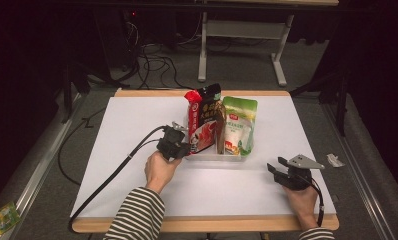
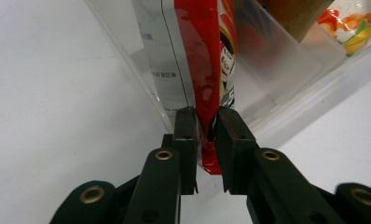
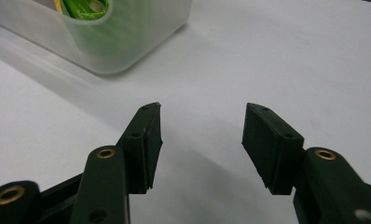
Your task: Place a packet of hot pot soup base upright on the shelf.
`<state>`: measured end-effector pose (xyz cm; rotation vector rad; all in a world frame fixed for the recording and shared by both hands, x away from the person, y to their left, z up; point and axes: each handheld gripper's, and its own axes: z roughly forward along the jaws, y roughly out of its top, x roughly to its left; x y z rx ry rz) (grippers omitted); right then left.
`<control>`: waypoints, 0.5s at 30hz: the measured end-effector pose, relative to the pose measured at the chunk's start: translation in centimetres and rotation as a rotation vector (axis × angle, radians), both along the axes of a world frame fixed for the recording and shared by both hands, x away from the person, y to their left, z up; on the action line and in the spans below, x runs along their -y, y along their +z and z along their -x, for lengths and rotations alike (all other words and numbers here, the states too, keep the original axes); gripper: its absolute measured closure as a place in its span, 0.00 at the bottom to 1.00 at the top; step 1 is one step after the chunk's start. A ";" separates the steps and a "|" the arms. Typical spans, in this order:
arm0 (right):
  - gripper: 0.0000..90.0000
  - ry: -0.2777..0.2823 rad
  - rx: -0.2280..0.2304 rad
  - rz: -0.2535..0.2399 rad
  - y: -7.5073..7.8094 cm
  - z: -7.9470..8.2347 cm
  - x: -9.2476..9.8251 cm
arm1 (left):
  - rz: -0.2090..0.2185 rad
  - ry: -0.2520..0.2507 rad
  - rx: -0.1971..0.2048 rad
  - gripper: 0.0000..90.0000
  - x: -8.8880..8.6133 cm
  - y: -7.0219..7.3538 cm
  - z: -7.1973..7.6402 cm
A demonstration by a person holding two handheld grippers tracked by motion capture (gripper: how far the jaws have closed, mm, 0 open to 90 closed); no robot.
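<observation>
Red snack pouch [image 2: 203, 70], standing at the left end of the clear bin [image 2: 286, 70], is pinched by its thin edge in the left gripper [image 2: 206, 122]; a slip or tipped bin is risked if pulled askew, right gripper [image 3: 201, 128] being left agape, idle.

A white-topped, wood-edged bench [image 1: 137, 190] carries a clear plastic bin [image 1: 214, 155] near its middle.

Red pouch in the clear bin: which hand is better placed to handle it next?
Left. The left tongs already straddle the red pouch edge at the clear bin. The right tongs stand open over bare table, off to the bin's side.
</observation>
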<state>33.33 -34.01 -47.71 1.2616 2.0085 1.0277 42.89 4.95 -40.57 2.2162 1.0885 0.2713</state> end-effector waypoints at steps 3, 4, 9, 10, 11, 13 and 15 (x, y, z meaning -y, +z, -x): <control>0.53 0.004 -0.001 0.008 0.0 0.0 0.0 | -0.015 0.003 -0.018 0.89 0.1 -0.4 -0.2; 0.53 0.006 0.000 0.011 0.0 0.0 -0.1 | -0.014 0.005 -0.025 0.89 0.1 -0.4 -0.2; 0.53 0.008 0.002 0.018 0.0 -0.1 -0.1 | -0.020 0.013 -0.039 0.91 0.3 -0.5 -0.4; 0.53 0.009 0.001 0.020 0.0 -0.1 -0.1 | -0.021 0.014 -0.041 0.91 0.3 -0.5 -0.4; 0.53 0.011 0.000 0.022 0.0 -0.1 -0.1 | -0.021 0.016 -0.041 0.91 0.3 -0.5 -0.4; 0.53 0.007 -0.003 0.019 0.0 -0.1 -0.1 | -0.017 0.027 -0.038 0.91 0.4 -0.6 -0.4; 0.53 0.007 -0.007 0.024 0.0 -0.1 -0.2 | -0.025 0.022 -0.024 0.91 0.4 -0.6 -0.2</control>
